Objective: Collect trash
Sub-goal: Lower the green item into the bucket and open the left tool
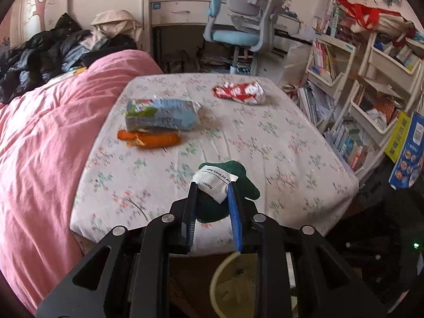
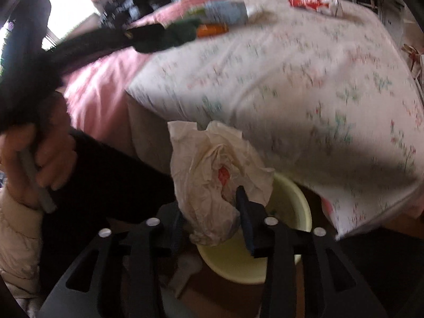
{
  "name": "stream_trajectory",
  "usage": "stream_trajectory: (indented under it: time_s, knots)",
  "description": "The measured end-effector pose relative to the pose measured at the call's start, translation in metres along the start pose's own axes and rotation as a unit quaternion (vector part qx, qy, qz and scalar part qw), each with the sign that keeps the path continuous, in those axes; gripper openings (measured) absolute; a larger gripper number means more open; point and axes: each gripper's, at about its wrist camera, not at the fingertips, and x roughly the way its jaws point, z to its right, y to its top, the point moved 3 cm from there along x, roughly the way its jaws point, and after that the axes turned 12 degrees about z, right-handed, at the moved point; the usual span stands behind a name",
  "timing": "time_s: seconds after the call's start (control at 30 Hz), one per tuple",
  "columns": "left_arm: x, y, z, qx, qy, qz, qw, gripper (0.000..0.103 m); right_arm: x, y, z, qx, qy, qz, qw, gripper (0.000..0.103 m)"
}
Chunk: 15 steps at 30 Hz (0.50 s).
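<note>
My left gripper (image 1: 212, 185) is shut on a dark green cloth item with a white label (image 1: 214, 185) and holds it over the near edge of the floral bed (image 1: 278, 143). It shows blurred in the right wrist view (image 2: 182, 33). My right gripper (image 2: 212, 196) is shut on a crumpled white tissue (image 2: 212, 164) with a red stain, just above a pale yellow bin (image 2: 291, 201). The bin also shows below the left gripper (image 1: 228, 281). On the bed lie a blue-green wrapper (image 1: 161, 115), an orange wrapper (image 1: 151, 137) and a red-white wrapper (image 1: 238, 91).
A pink duvet (image 1: 53, 132) covers the left of the bed, with dark clothes (image 1: 53, 47) piled behind. A blue desk chair (image 1: 238, 26) and white bookshelves (image 1: 357, 92) stand beyond and to the right. A hand (image 2: 34, 159) holds the left gripper's handle.
</note>
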Motion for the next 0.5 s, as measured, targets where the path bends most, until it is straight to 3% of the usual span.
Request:
stream_trajectory:
  time_s: [0.07, 0.27, 0.4, 0.47, 0.5]
  knots:
    - [-0.001, -0.009, 0.009, 0.004, -0.007, -0.011, 0.9999, 0.022, -0.006, 0.003, 0.006, 0.011, -0.016, 0.018, 1.0, 0.057]
    - [-0.003, -0.052, 0.032, 0.009, -0.018, -0.074, 0.9971, 0.022, -0.043, 0.015, 0.028, 0.059, -0.06, 0.115, 0.99, 0.067]
    - [0.005, -0.091, 0.053, 0.042, -0.038, -0.161, 0.9853, 0.028, -0.073, 0.024, 0.034, 0.065, -0.109, 0.202, 0.971, 0.079]
    - [0.005, -0.098, 0.062, 0.074, -0.029, -0.168, 0.9826, 0.031, -0.083, 0.03, 0.033, 0.051, -0.152, 0.236, 0.958, 0.089]
    - [0.002, -0.097, 0.065, 0.086, -0.022, -0.158, 0.9835, 0.039, -0.093, 0.03, 0.029, 0.037, -0.192, 0.265, 0.944, 0.096]
